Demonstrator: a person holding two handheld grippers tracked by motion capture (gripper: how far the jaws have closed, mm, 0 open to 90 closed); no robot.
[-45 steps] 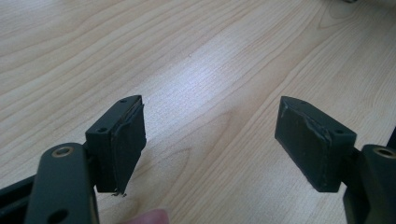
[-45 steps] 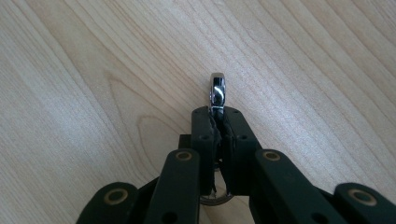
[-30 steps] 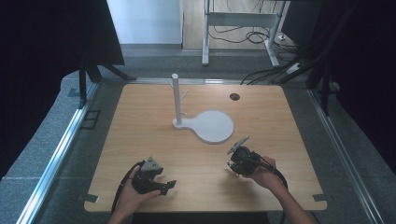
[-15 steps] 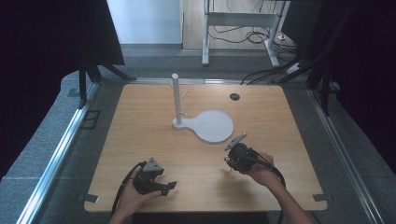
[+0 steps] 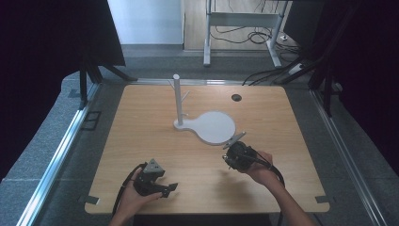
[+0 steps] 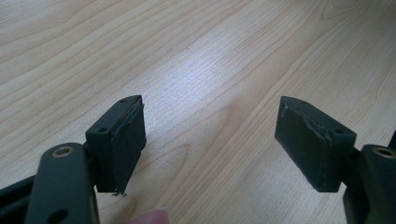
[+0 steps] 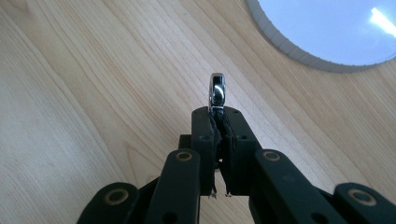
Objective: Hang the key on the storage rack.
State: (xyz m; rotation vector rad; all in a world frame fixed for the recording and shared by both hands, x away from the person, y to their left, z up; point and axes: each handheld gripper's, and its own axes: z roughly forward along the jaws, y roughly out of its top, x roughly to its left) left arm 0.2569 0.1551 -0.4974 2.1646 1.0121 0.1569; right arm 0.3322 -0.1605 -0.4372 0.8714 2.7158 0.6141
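A white stand has an upright post (image 5: 177, 99) with short pegs and a flat round base (image 5: 215, 126) near the table's middle. My right gripper (image 5: 229, 150) hovers just in front of that base, shut on a thin shiny metal piece (image 5: 234, 140) that sticks out toward the base's rim. In the right gripper view the chrome piece (image 7: 217, 91) stands edge-on above the closed right gripper (image 7: 218, 116), with the white base (image 7: 327, 32) at the upper right. My left gripper (image 5: 168, 188) rests at the table's front left. In its own view the left gripper (image 6: 210, 135) is open over bare wood.
The wooden table (image 5: 141, 122) has a small dark cable hole (image 5: 236, 97) at the back right. Metal rails run along both sides. Desk legs and cables (image 5: 263, 33) lie on the floor beyond the far edge.
My right gripper has edged slightly left and toward the stand's round base with the metal piece. The left gripper has stayed put.
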